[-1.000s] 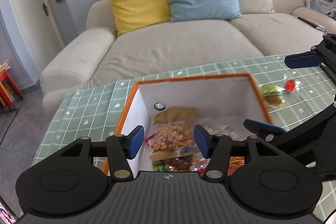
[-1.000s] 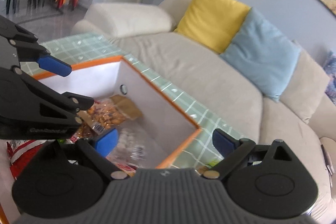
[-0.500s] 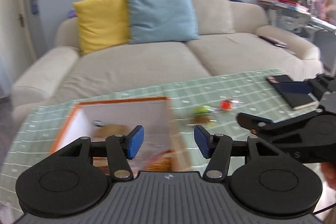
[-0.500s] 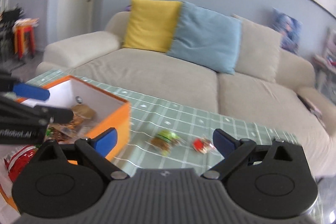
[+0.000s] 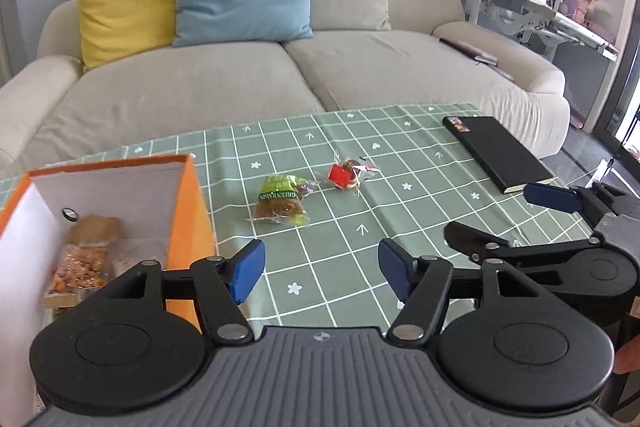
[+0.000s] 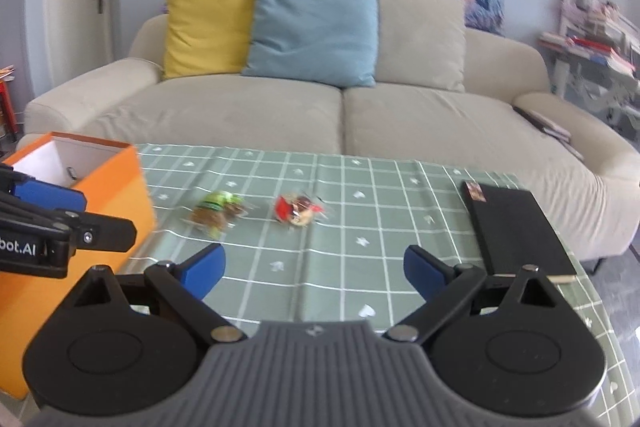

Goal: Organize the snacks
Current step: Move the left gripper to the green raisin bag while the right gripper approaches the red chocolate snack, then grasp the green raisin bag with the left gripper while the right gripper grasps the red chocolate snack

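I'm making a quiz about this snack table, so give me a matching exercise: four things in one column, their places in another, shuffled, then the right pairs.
Things:
1. green-labelled clear snack packet
2. red-labelled clear snack packet
3. flat black notebook
4. clear bag of orange-brown snacks

Places:
A. inside the orange cardboard box
B. near the right edge of the green checked tablecloth
C. on the cloth, right next to the box
D. on the cloth, between the other loose packet and the notebook

Pairs: 1-C, 2-D, 3-B, 4-A
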Motion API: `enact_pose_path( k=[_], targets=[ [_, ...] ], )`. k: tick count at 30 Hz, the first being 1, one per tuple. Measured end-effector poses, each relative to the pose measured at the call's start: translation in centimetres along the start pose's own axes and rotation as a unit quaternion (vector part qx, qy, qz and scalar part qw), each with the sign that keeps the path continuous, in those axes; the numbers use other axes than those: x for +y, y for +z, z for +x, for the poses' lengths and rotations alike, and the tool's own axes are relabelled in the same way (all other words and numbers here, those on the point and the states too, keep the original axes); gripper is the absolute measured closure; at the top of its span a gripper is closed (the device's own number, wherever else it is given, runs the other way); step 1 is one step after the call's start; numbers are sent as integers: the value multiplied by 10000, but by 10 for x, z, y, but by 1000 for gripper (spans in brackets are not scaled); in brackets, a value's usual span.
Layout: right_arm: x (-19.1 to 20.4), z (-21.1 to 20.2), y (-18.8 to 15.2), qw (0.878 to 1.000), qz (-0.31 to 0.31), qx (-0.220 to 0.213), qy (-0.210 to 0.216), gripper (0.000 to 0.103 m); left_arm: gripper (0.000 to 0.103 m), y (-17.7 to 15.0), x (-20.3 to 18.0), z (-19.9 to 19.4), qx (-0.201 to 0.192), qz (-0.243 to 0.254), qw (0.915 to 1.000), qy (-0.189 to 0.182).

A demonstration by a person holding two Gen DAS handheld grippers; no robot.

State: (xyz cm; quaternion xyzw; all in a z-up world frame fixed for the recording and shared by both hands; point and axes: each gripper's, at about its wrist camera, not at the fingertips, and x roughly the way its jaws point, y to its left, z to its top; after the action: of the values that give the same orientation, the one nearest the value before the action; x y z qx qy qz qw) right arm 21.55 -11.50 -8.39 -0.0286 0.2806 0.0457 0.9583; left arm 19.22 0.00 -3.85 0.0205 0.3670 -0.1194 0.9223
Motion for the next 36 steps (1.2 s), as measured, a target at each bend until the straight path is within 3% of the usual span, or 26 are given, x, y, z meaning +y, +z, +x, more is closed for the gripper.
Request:
enact_pose_path(
  k=[3, 5, 8, 11, 15, 19, 26, 30, 34, 36],
  targets=[
    [-8, 14, -3, 9999, 106, 90, -85, 14, 27, 4, 0, 15, 86, -77, 9999, -35],
    [-12, 23, -5, 9996, 149, 180, -128, 24, 27, 7, 2, 26, 135, -132, 9998, -10],
    [-16, 38, -6, 9994, 202, 272, -110, 26, 27, 10, 5, 42, 206, -211, 9996, 30],
    [-18, 52, -6, 9991, 203, 364, -88, 35, 27, 14, 8, 56, 235, -202, 9995, -56],
    [-21, 69, -6, 9987, 261, 440, -38, 37, 27, 18, 12, 72, 292, -186, 9992, -188],
    [-22, 86, -5, 9985, 239, 490, 64, 44, 28, 25, 14, 91, 376, -141, 9992, 13],
    [-18, 110, 5, 9981, 41, 424, 437, 44, 28, 41, 12, 124, 456, 367, 9976, 372],
    [-9, 125, 11, 9962, -496, 241, 680, 43, 28, 46, 18, 145, 784, 453, 9947, 493],
    [-4, 141, 15, 9913, -970, 144, 879, 42, 29, 44, 22, 156, 836, 527, 9937, 528],
    [0, 149, 17, 9891, -1222, 110, 814, 42, 36, 43, 25, 161, 881, 485, 9937, 501]
  ],
)
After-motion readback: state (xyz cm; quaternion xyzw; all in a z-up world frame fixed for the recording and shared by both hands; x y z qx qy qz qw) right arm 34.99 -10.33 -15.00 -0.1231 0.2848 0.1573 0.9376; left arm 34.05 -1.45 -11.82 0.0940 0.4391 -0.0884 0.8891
